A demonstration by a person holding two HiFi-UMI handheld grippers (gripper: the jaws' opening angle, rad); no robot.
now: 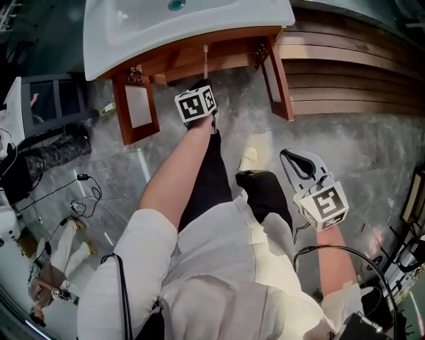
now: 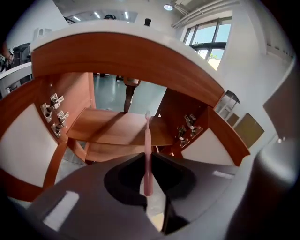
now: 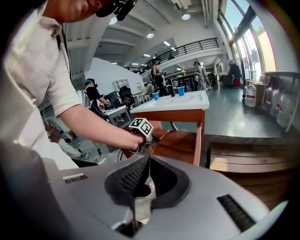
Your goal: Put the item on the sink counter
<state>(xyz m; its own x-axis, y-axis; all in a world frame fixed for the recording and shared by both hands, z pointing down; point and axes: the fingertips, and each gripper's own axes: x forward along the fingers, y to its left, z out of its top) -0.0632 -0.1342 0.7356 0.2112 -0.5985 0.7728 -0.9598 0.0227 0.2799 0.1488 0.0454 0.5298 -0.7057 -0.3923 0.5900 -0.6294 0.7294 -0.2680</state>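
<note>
Grey floor (image 1: pixel 345 146) under white sink (image 1: pixel 133 40) on open wooden cabinet (image 1: pixel 199 54); left gripper (image 1: pixel 202 85) pinches pink toothbrush (image 2: pixel 147 140) by its handle, bristle end at the cabinet shelf below the sink rim; right gripper (image 1: pixel 292 161) well apart, jaws together, empty.

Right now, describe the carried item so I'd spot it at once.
Find the white sink on its wooden cabinet. Just in front, the left hand-held gripper pinches a toothbrush, the only thin pink stick there, pointing toward the cabinet's shelves.
</note>
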